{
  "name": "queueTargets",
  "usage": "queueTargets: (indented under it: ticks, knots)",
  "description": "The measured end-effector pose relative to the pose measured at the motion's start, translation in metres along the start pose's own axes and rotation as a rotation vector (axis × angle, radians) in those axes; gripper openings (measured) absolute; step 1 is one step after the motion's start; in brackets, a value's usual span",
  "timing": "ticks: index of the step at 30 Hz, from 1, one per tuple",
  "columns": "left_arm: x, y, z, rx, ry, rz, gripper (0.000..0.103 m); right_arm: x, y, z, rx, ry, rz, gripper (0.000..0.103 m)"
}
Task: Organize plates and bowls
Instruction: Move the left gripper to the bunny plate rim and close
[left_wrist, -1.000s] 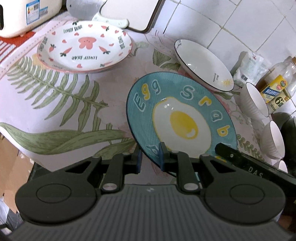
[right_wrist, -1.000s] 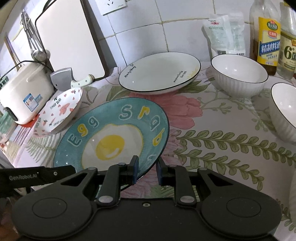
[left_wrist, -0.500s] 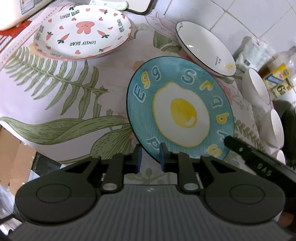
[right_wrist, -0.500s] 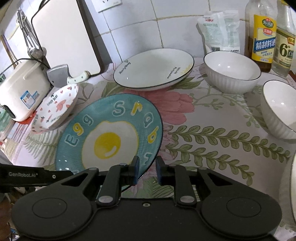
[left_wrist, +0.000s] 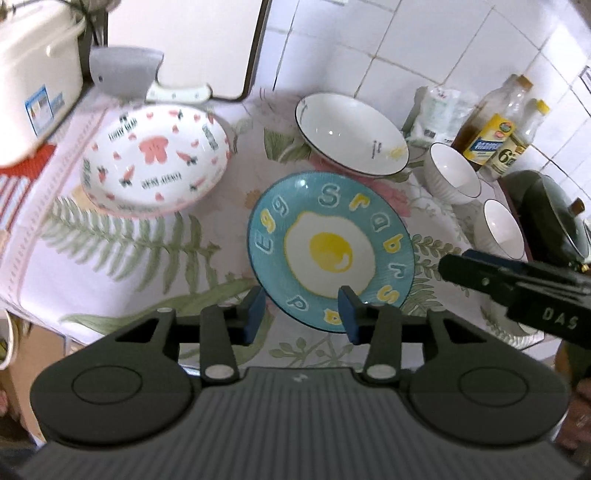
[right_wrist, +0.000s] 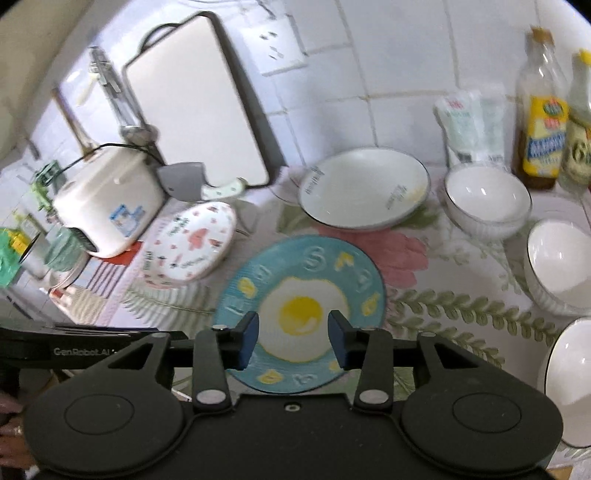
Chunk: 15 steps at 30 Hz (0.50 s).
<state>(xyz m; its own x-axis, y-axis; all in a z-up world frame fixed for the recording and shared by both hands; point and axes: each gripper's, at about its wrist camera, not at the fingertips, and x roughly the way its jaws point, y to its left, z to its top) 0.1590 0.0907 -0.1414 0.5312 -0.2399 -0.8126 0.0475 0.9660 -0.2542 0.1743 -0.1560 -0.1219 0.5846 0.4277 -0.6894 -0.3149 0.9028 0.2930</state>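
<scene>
white tiled wall (left_wrist: 424, 48) (gridded grout)

The egg plate (left_wrist: 328, 251) lies on the surface (left_wrist: 110, 258), the rabbit plate (left_wrist: 155, 158) to its left, the rimmed plate (left_wrist: 351, 133) behind, bowls (left_wrist: 452, 171) right.

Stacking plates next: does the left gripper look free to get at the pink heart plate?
Probably yes. The left gripper is open and empty, and only bare tablecloth lies between it and the pink heart plate.

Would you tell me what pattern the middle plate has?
Teal plate with a fried egg and coloured letters, clearest in the left wrist view.
</scene>
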Motion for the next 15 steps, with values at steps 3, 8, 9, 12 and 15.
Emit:
queueTargets:
  ticks: [3, 8, 9, 12, 15]
  knots:
    - [-0.016, 0.008, 0.003, 0.022, -0.017, 0.011, 0.049, -0.011, 0.015, 0.008, -0.034, -0.011, 0.023, 0.054]
    - [-0.034, 0.023, 0.011, 0.026, -0.041, 0.054, 0.051, -0.015, 0.035, 0.017, -0.084, 0.008, 0.088, 0.056]
    - [-0.038, 0.026, 0.013, 0.022, -0.044, 0.061, 0.051, -0.013, 0.040, 0.019, -0.092, 0.007, 0.091, 0.056]
    - [-0.047, 0.036, 0.018, 0.017, -0.056, 0.076, 0.055, -0.010, 0.052, 0.026, -0.096, 0.000, 0.121, 0.057]
    - [-0.053, 0.045, 0.025, 0.023, -0.069, 0.096, 0.060, -0.006, 0.064, 0.034, -0.104, -0.008, 0.154, 0.058]
